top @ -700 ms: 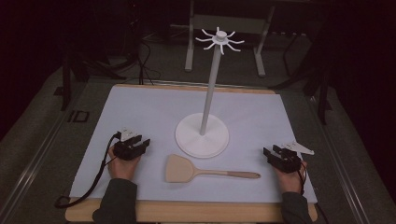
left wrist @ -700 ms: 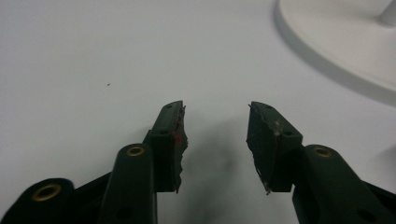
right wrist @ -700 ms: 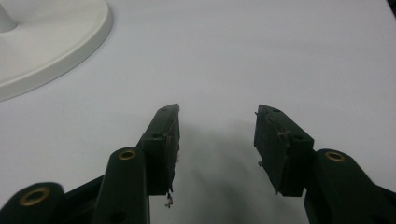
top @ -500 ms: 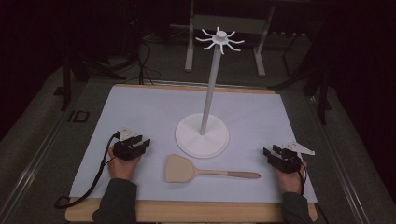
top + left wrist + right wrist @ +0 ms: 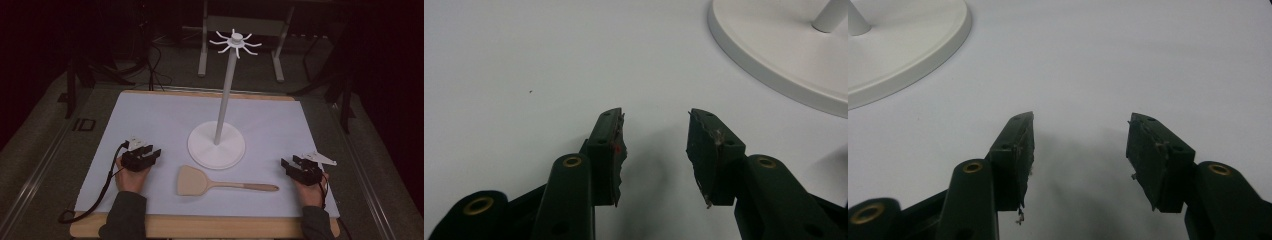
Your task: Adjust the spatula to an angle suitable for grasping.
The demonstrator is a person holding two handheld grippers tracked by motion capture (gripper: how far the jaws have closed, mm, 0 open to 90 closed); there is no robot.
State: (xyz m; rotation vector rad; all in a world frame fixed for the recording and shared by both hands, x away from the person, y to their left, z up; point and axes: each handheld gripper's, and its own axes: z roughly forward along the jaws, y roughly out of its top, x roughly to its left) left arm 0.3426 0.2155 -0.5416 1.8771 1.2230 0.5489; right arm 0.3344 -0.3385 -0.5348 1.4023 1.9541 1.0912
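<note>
Nothing moved since earlier; left claw point(image 5: 146, 153), right claw point(image 5: 291, 166) agape, empty; spatula point(image 5: 192, 181) between.

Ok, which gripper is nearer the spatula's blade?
Left. The left gripper sits just left of the spatula blade; the right gripper is beyond the handle's far end.

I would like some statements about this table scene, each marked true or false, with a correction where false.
1. The wooden spatula lies flat on the white mat. True.
2. The left gripper is shut on the spatula. False: it is open and holds nothing.
3. The white stand is upright, its round base on the mat. True.
4. A utensil hangs from the stand's hooks. False: the hooks are bare.
5. The right gripper is open. True.
</note>
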